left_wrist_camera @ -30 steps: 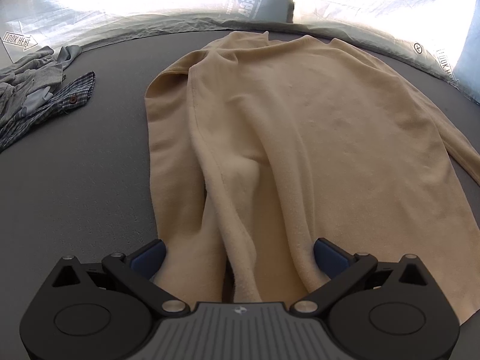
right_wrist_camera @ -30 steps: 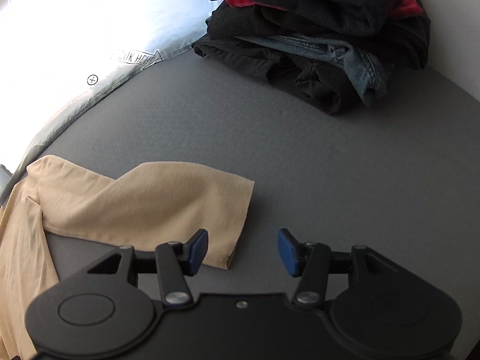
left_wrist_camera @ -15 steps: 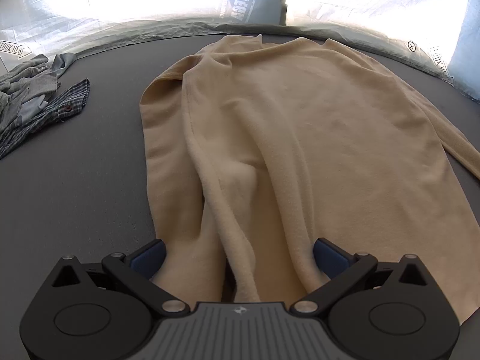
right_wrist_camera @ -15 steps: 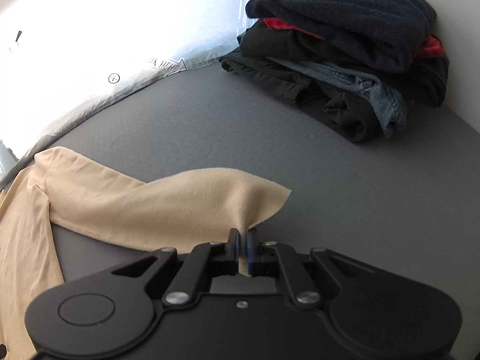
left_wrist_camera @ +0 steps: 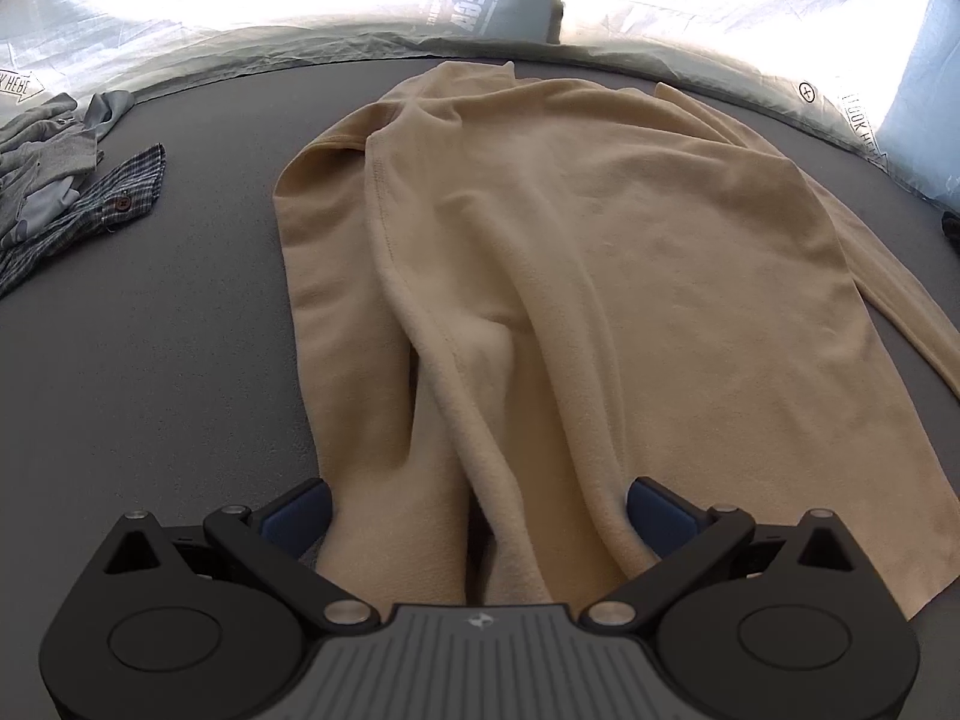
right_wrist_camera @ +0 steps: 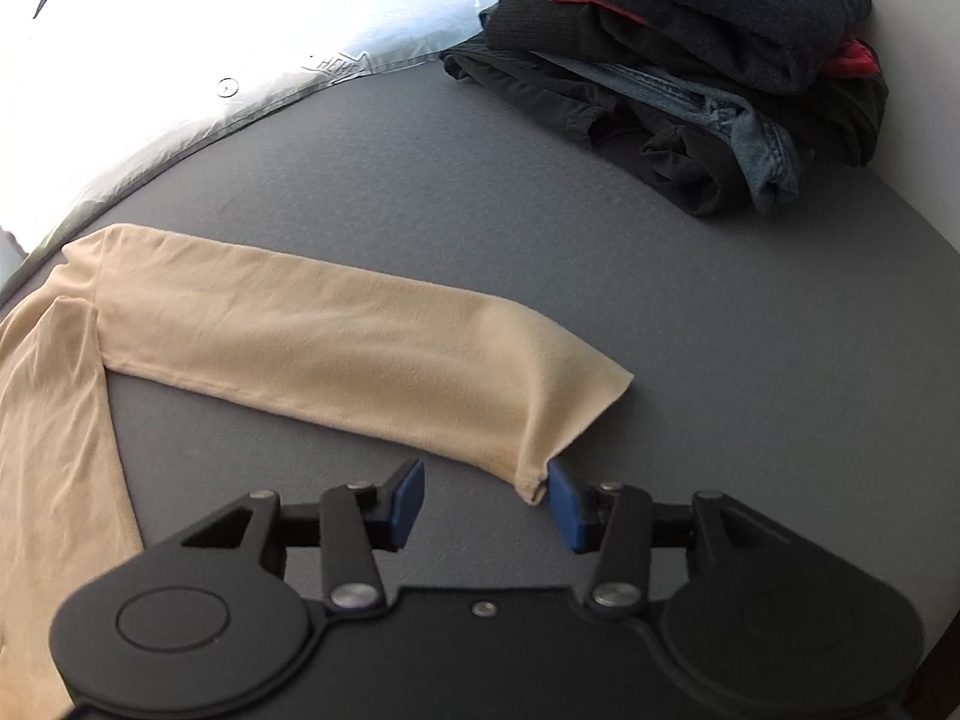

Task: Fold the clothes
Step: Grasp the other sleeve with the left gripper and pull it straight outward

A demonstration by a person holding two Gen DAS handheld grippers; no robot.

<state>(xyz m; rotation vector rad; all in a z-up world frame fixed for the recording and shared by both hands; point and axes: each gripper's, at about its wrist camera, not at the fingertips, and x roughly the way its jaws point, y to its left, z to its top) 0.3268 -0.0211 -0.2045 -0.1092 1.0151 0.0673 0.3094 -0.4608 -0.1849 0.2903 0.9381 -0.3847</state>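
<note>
Grey, finely textured fabric covers the work surface (left_wrist_camera: pixel 150 360), with a bright, crinkled silver sheet (left_wrist_camera: pixel 270 12) curving along its far edge. At far left in the left wrist view lies a crumpled heap of grey and blue-checked clothes (left_wrist_camera: pixel 60 180). Beside it, filling the middle, a soft beige long-sleeved fleece top (left_wrist_camera: pixel 600 270) is spread out with loose ridges. The left gripper (left_wrist_camera: pixel 477 516) stands wide open, its blue pads either side of a bunched fold of the top; whether they press it is unclear. In the right wrist view, the top's sleeve (right_wrist_camera: pixel 336 348) stretches flat rightward. The right gripper (right_wrist_camera: pixel 486 504) is opening, the cuff's corner touching its right-hand pad, not pinched. Far right sits a stack of folded dark clothes (right_wrist_camera: pixel 690 78).
</note>
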